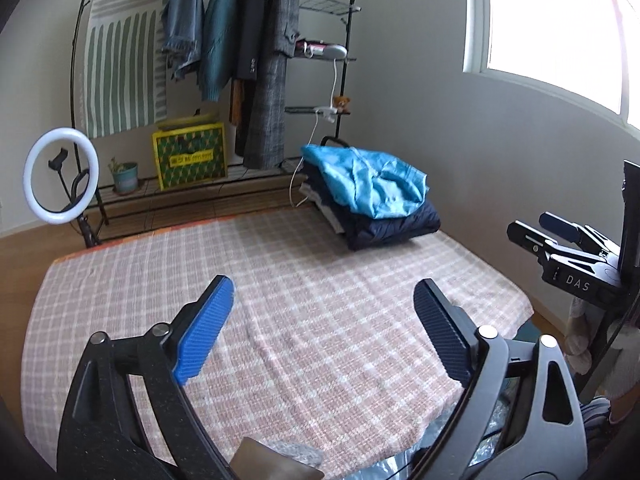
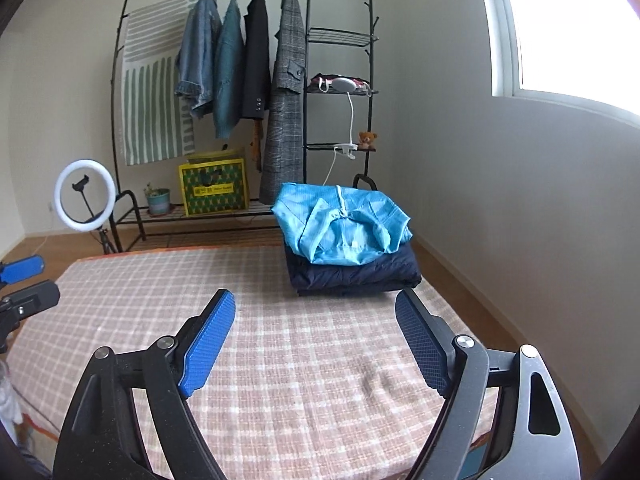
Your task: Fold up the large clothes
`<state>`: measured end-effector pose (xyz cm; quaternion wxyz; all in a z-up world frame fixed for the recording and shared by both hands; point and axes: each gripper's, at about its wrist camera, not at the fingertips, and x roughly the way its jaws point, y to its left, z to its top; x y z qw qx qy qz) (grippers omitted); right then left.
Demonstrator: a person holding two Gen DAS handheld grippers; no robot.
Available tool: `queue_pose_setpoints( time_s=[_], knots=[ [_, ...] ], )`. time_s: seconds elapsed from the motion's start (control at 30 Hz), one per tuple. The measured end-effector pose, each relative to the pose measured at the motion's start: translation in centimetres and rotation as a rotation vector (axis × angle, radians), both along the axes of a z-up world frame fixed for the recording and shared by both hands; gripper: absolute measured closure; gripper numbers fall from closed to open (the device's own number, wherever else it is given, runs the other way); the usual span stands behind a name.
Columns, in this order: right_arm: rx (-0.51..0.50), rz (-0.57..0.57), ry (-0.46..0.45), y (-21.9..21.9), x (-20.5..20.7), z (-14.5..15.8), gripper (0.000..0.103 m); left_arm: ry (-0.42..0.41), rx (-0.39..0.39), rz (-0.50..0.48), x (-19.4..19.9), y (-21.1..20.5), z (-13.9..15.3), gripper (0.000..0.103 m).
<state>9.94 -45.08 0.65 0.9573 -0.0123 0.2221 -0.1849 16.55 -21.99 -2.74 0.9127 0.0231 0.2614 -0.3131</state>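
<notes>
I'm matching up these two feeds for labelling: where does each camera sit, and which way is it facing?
Left wrist: sits on the left gripper, looking along its open fingers over the checked cloth toward the clothes rack; the right gripper shows at the right edge.
Right wrist: sits on the right gripper, open, facing the same way; the left gripper shows at the left edge.
Shared: the folded pile with a light blue jacket on top, the ring light, the yellow box, the window.

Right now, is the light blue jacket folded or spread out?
Folded. The light blue jacket lies as a compact bundle, sleeves tucked in, on top of a folded dark jacket at the far corner of the checked blanket.
</notes>
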Motion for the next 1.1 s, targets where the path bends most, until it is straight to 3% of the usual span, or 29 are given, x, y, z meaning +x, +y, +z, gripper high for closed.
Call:
queue_pose_setpoints(
  time_s=[0.07,0.3,0.67,1.1],
  knots=[
    [-0.004,-0.01,-0.009,-0.2,0.3,-0.8,0.018,-0.007,0.01,0.018,0.2,0.1,-0.4,0.0],
    [0.031,-0.015,0.028,-1.0,1.5,-3.5,0.014,0.024,0.042,0.049,1.0,-0.2,-2.2,0.0],
    [0.077,-0.009,0.042,-1.6,2.8,-4.1,0.013,0.046,0.104,0.034,1.1,-0.9,-4.2,0.0],
    [0.06,0.005,0.059,-1.1,3.6,-4.6,0.013,0.046,0.082,0.045,0.9,-0.2,-4.1,0.0]
  ],
)
